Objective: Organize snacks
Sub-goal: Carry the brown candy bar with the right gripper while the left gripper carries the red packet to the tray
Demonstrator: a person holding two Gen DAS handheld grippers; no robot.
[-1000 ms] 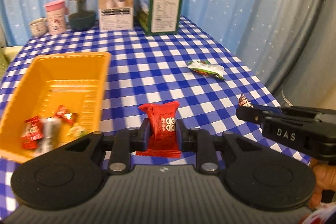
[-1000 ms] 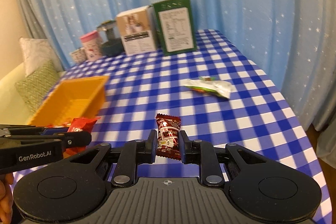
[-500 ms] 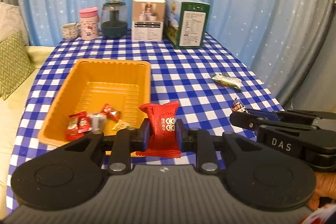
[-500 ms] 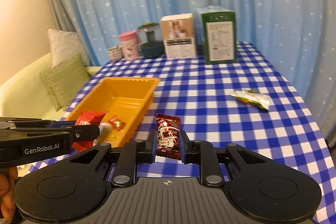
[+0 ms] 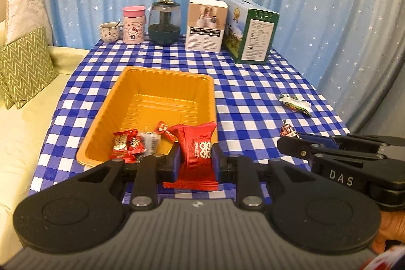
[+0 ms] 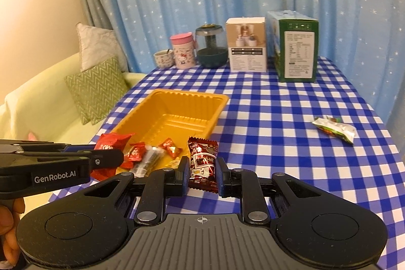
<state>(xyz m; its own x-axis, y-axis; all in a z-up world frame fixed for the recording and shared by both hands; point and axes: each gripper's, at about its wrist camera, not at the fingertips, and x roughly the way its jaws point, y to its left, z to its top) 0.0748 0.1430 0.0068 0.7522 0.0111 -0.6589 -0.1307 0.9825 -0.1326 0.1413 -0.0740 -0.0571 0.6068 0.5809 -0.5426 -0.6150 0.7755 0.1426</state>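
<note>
Both tongs loaded: left tongs (image 5: pixel 196 160) pinching red snack packet (image 5: pixel 198 143), right tongs (image 6: pixel 202 172) clamping brown snack packet (image 6: pixel 203 160), held near yellow tray (image 6: pixel 202 96), probably for dropping in. Green packet (image 6: pixel 334 129) waiting far right on worktop (image 6: pixel 278 123).

One orange rectangular plastic tray (image 5: pixel 162 82) sits on the tabletop. Inside it lie about five small wrapped candies (image 5: pixel 136 143); the pile overlaps, so the exact count is unclear. Two snack packets are held up: one bright red foil packet (image 5: pixel 198 151) and one dark brown foil packet (image 6: pixel 203 163). One white-and-green snack packet (image 6: pixel 334 129) lies alone. At the back stand two cardboard boxes (image 6: pixel 246 44), one pink lidded cup (image 6: pixel 182 49), one small patterned mug (image 6: pixel 163 58) and one dark-based glass jar (image 6: pixel 211 46). Two cushions (image 6: pixel 97 86).
</note>
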